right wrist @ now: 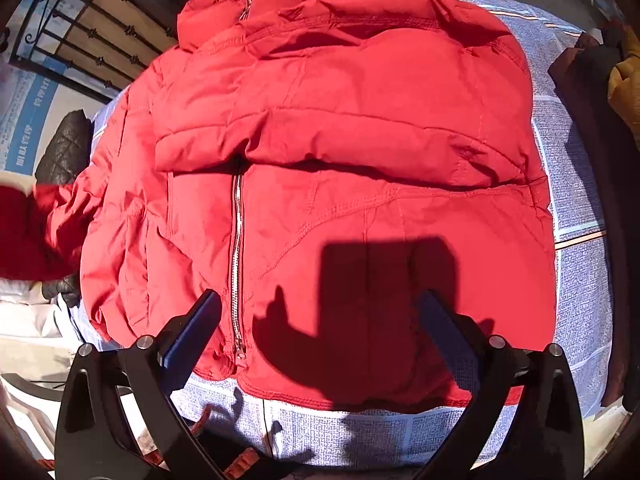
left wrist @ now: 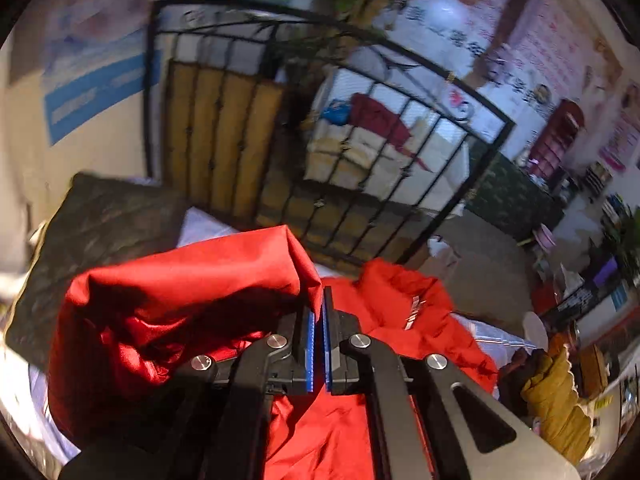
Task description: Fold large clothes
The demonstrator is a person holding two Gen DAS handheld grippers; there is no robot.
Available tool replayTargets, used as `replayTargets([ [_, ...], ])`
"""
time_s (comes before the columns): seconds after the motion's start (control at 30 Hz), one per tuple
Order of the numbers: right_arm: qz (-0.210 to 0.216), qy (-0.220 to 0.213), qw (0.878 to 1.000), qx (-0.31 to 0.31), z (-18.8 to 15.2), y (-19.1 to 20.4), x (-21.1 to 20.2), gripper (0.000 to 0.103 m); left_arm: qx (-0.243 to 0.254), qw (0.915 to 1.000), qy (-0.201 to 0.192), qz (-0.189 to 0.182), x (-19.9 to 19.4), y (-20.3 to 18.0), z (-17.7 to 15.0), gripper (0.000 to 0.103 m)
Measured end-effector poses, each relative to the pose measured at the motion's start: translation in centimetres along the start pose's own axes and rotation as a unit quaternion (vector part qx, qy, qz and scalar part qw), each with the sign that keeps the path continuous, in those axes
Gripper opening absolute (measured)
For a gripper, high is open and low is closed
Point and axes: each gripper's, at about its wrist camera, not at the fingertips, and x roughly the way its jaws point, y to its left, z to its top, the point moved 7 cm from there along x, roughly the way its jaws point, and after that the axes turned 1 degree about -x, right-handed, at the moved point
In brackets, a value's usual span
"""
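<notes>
A red padded jacket (right wrist: 320,168) lay spread front-up on a blue-grey checked cloth (right wrist: 576,184) covering the surface, one sleeve folded across its chest. Its silver zipper (right wrist: 237,256) ran down toward the hem. The right gripper (right wrist: 320,312) hovered above the hem with its jaws spread wide, casting a dark shadow on the fabric. A black quilted garment (right wrist: 66,148) sat at the left edge, below a black iron railing (right wrist: 92,36).

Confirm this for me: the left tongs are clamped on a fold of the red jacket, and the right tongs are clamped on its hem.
Only the second half is wrong. The right tongs are open, with their jaws spread wide above the red jacket, gripping nothing; the right wrist view shows this. The left tongs are indeed clamped on a fold of the jacket.
</notes>
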Motion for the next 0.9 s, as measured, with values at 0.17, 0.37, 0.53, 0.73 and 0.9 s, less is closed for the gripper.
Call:
replayTargets([
  [0.17,-0.004,-0.017,0.999,0.028,0.3,-2.1,-1.2,0.098,0.094,0.9909,-0.001,-0.096,6.4,-16.5,2.1,0.003],
  [0.37,-0.019,-0.025,0.996,0.086,-0.4,-7.0,-2.6,0.098,0.158,0.9698,0.127,-0.136,17.7,-30.2,-6.7,0.003],
  [0.53,-0.032,-0.029,0.992,0.117,-1.4,-10.2,-3.4,0.098,0.161,0.9475,0.241,-0.135,23.1,-33.8,-15.0,0.010],
  [0.73,-0.036,-0.023,0.989,0.141,-1.5,-11.9,-3.1,0.098,0.177,0.9444,0.221,-0.167,20.4,-34.8,-16.9,0.084],
  [0.9,-0.025,-0.058,0.993,0.105,1.6,-9.5,-3.9,0.098,0.181,0.9535,0.184,-0.156,17.5,-29.8,-17.0,0.089],
])
